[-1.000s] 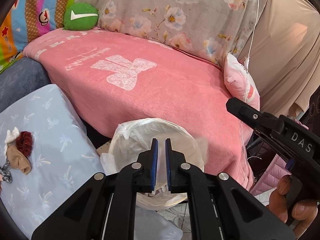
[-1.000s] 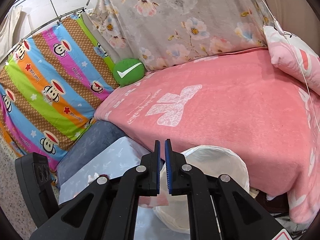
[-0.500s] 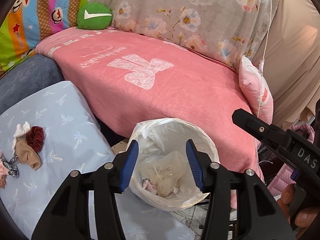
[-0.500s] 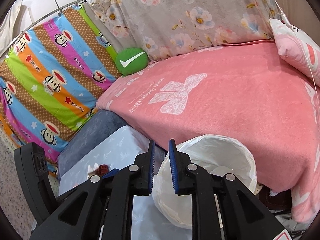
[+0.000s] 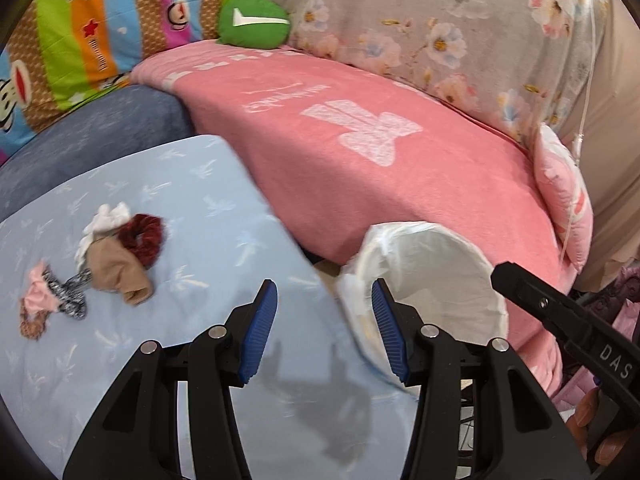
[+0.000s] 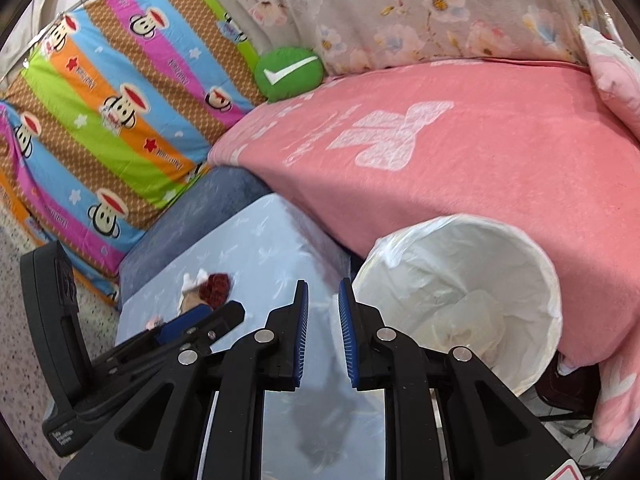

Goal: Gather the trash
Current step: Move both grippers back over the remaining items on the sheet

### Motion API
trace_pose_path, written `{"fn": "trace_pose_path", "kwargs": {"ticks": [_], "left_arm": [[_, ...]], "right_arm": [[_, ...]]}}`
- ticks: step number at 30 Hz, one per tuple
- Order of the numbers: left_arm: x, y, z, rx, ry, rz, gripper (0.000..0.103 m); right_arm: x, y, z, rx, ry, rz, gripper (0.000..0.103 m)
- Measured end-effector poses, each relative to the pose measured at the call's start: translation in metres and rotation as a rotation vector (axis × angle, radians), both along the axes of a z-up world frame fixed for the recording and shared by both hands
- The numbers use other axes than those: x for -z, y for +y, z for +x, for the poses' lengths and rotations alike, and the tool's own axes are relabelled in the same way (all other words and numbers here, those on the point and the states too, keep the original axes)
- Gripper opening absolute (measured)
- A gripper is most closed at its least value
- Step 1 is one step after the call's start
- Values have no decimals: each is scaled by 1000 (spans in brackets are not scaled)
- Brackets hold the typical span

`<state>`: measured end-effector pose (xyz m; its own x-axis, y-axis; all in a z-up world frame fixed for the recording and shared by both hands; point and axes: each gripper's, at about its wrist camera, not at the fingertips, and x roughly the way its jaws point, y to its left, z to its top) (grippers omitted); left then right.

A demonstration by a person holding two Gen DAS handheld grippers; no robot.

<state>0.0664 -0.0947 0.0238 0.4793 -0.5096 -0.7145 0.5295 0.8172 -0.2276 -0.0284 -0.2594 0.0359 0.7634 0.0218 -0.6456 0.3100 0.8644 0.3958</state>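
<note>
Left gripper point(image 5: 324, 304), jaws apart and empty, is hovering over the blue cloth point(image 5: 208, 208) left of the bin point(image 5: 480, 264); right gripper point(image 6: 323, 304), jaws narrowly parted after just opening, is also carrying nothing. The step in hand is likely reaching for the scraps point(image 5: 108, 256): soft, crumpled fabric bits, well left of the bag-lined round bin. Next: descend, pinch one.

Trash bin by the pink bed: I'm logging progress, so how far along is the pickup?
Done: crumpled waste lies in the lined bin. In hand: nothing; the left gripper and right gripper are open and empty, jaws having just opened. Left: the scrap pile on the blue table.
</note>
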Motion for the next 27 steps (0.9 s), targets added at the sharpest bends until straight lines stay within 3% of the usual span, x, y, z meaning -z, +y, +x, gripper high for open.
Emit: {"fn": "trace_pose_path", "kwargs": {"ticks": [14,21,24,27], "left_arm": [[27,105,28,-234,32,57,53],[40,163,40,-344,46,80,63],[47,188,46,-393,57,92,65],[56,216,52,-447,70,112,68]], "right_arm": [[26,96,51,-199,74,-22,17],[39,149,78,-295,115,-47,17],[44,173,90,-335,124,-63,25],[50,196,102,-378,132,-80,27]]}}
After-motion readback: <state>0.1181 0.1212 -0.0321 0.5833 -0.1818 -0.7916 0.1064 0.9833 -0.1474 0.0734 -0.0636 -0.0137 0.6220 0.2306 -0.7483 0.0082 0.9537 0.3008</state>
